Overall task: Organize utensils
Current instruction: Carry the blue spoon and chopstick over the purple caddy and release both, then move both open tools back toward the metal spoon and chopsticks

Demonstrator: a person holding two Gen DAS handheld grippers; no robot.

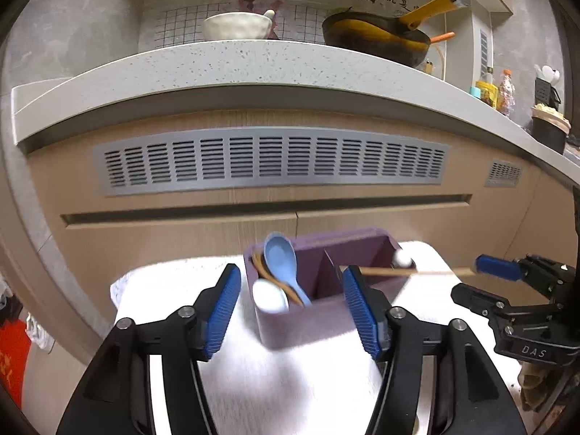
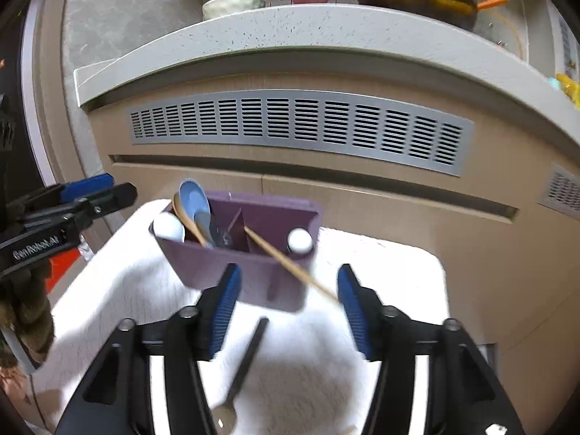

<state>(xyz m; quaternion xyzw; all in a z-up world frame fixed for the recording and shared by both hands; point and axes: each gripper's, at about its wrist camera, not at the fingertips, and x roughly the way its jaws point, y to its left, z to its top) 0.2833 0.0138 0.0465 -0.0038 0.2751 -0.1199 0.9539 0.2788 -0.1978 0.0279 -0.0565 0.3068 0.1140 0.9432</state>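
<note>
A dark-handled metal spoon (image 2: 241,366) lay lengthwise between the spread, empty right gripper (image 2: 288,308), low in frame, nearer than the spread left gripper (image 1: 291,306).

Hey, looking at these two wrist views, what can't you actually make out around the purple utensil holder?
- Purple holder: its compartment floors are hidden by its own walls in both views.
- Dark-handled spoon on the white cloth: right wrist view, motion-blurred, bowl partly behind the right tool.
- Wooden chopstick: left wrist view, its lower end is behind the left tool.
</note>
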